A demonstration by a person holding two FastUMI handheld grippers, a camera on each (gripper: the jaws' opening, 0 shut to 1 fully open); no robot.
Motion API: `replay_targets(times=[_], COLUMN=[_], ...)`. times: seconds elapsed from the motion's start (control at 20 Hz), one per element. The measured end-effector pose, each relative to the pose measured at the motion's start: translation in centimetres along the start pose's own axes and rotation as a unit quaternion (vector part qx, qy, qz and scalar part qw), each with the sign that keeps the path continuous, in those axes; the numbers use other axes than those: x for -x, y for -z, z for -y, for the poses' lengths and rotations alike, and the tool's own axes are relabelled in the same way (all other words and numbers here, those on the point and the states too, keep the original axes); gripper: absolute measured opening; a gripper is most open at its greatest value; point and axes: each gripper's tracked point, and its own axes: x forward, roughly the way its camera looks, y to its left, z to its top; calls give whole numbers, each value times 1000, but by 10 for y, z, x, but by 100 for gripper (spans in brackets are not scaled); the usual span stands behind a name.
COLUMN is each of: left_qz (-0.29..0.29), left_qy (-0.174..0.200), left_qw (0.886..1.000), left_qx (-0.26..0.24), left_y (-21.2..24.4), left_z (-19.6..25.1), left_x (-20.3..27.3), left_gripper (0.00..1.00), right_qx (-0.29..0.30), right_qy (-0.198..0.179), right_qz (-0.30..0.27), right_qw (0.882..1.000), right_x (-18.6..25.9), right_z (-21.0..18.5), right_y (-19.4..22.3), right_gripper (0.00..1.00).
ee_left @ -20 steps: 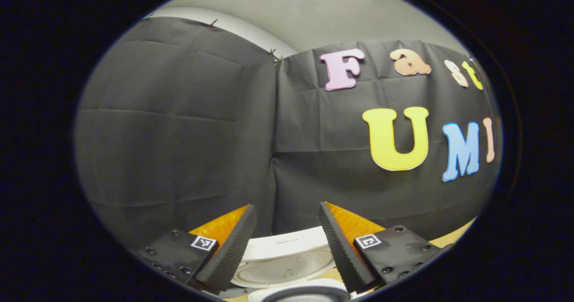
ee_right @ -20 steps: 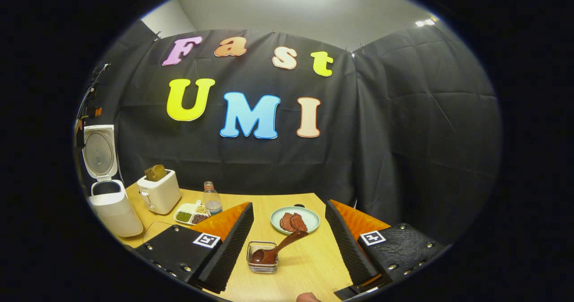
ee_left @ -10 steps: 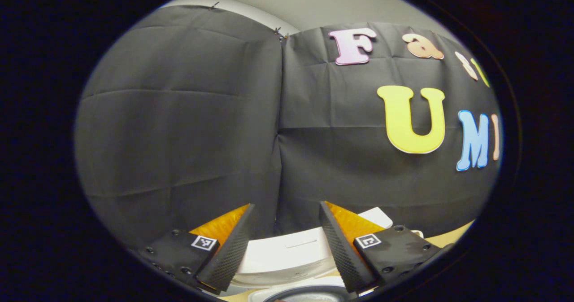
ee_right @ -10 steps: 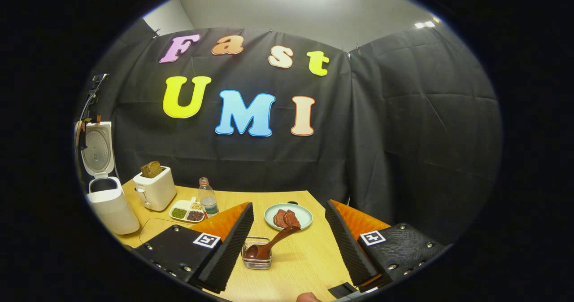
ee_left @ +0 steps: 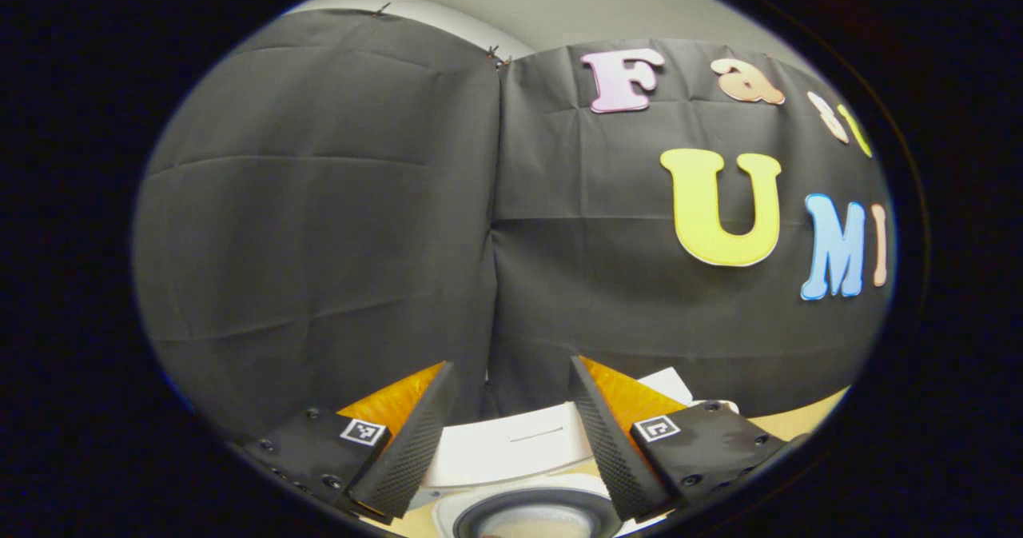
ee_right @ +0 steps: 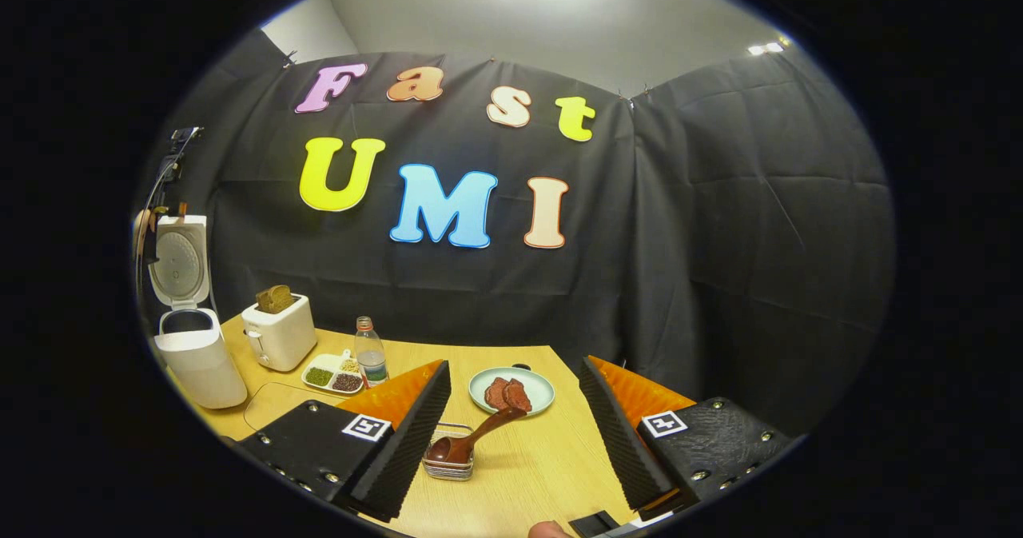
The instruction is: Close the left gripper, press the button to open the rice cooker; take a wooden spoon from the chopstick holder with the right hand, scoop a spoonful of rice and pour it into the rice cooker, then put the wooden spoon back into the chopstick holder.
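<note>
The white rice cooker (ee_right: 198,358) stands at the table's far left with its lid (ee_right: 182,260) swung up. In the left gripper view that lid (ee_left: 511,446) and the rim of the inner pot (ee_left: 531,514) lie just beyond my left gripper (ee_left: 511,442), which is open and holds nothing. A dark wooden spoon (ee_right: 473,436) leans in a small wire chopstick holder (ee_right: 447,466), its handle pointing up and to the right. My right gripper (ee_right: 518,442) is open above the table; the holder sits low between its fingers, close to the left one.
On the wooden table (ee_right: 527,482) are a white toaster (ee_right: 280,338) with bread, a divided tray of beans (ee_right: 330,376), a small bottle (ee_right: 370,354) and a plate of meat slices (ee_right: 511,390). A person's fingertip (ee_right: 547,530) shows at the bottom edge.
The left gripper tipped down a little, so more of the pot's opening shows. In the right gripper view the holder and spoon slid left, nearer the left finger. Both grippers stayed open.
</note>
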Motion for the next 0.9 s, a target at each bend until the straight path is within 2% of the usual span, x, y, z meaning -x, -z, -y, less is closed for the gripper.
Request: replay_targets(times=[0.65,0.9], left_qz=[-45,-101], left_qy=[10,34], left_qw=[999,994], left_qx=[9,22], left_y=[39,86], left_z=[24,47], left_x=[63,86], left_gripper=[97,97], right_qx=[4,-1], right_qy=[-37,-58], right_qz=[7,17], right_qw=[999,998], right_x=[-29,-38], right_z=[36,40], right_y=[-2,-7], right_gripper=[98,98])
